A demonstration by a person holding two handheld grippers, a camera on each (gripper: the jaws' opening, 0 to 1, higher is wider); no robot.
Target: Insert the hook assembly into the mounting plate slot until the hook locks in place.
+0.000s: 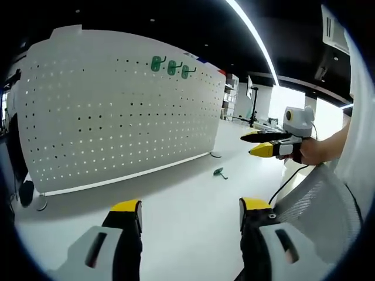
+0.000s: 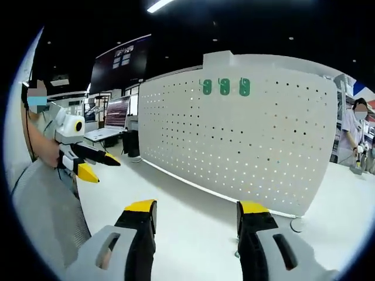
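While both grippers, left gripper [image 1: 190,213] and right gripper [image 2: 196,216], hold nothing with fingers spread apart, one green hook [image 1: 220,172] lies alone on the white counter [image 1: 176,199] near the pegboard [image 1: 117,105], waiting to join three hung hooks [image 1: 170,67].

White table [image 1: 176,211] bears pegboard [image 1: 117,111] and one green hook [image 1: 220,172].

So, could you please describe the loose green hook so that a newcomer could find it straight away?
Start at the big white pegboard standing on the white table. Three green hooks hang near its top edge. The loose hook is the one lying flat on the table, just before the board's right foot.
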